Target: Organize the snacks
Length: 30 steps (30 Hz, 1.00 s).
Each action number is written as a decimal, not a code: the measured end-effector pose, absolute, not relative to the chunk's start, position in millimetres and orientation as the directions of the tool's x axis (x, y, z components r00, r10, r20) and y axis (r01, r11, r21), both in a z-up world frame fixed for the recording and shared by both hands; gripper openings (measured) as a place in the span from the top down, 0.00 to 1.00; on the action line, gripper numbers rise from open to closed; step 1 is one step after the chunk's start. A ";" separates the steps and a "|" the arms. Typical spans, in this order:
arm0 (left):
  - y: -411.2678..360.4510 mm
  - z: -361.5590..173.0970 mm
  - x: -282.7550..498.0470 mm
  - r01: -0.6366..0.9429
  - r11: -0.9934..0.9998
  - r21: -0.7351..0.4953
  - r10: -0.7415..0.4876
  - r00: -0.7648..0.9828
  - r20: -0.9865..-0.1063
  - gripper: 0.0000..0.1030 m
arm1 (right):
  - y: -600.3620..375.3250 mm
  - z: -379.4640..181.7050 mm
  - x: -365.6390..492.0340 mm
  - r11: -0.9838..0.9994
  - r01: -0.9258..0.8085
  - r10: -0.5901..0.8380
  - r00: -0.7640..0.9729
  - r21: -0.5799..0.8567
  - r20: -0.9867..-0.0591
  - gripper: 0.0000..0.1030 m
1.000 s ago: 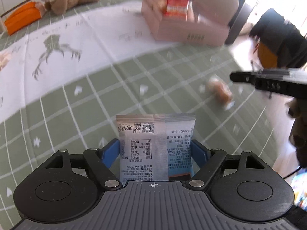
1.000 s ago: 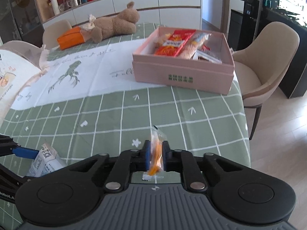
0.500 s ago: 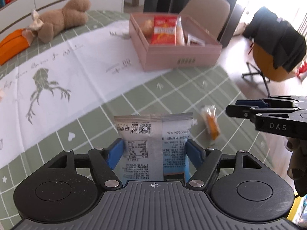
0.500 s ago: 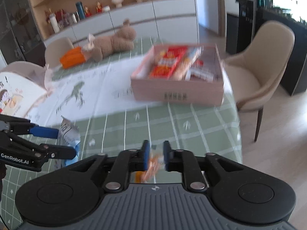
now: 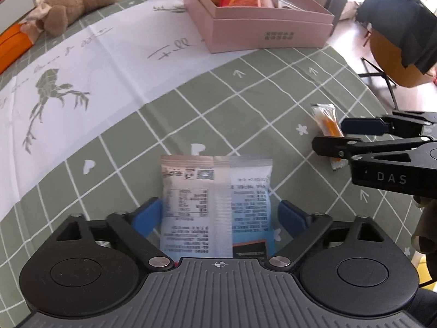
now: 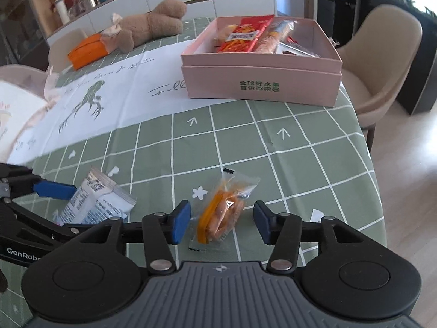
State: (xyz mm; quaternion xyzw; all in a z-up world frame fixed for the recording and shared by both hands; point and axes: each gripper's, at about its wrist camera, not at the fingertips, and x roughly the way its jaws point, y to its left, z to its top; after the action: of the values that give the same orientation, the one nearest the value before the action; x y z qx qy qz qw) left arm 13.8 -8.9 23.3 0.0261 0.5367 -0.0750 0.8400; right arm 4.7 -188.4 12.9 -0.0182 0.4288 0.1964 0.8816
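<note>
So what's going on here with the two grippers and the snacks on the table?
A person is sorting snacks with two handheld grippers. The left gripper has its fingers open around a white and blue snack packet. The right gripper is open, its pads either side of a small orange snack in a clear wrapper lying on the green checked tablecloth. The pink box further back already holds several snacks.

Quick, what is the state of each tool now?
Left tool: open around the white-blue packet.
Right tool: open, the orange snack lies between.
</note>
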 end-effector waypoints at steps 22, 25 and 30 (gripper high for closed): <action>1.8 77.4 19.2 0.143 0.975 -0.171 -0.222 0.578 -0.786 0.20 | -224.6 65.9 9.1 0.910 -0.369 0.391 0.616 0.188 -0.684 0.79; 1.7 128.3 51.0 0.200 0.949 -0.244 -0.315 0.636 -0.705 0.26 | -232.4 108.4 17.5 0.909 -0.386 0.397 0.684 0.158 -0.612 0.79; -15.2 207.5 118.6 0.295 0.944 -0.150 -0.325 0.738 -0.591 0.26 | -242.8 188.9 58.4 0.911 -0.394 0.402 0.780 0.122 -0.480 0.79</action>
State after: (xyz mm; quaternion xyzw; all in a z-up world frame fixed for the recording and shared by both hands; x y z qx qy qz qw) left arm 118.6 -15.2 207.5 -0.0234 0.3212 -0.1661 0.9320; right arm 58.4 -242.8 188.9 0.0074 0.2559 0.2110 0.9434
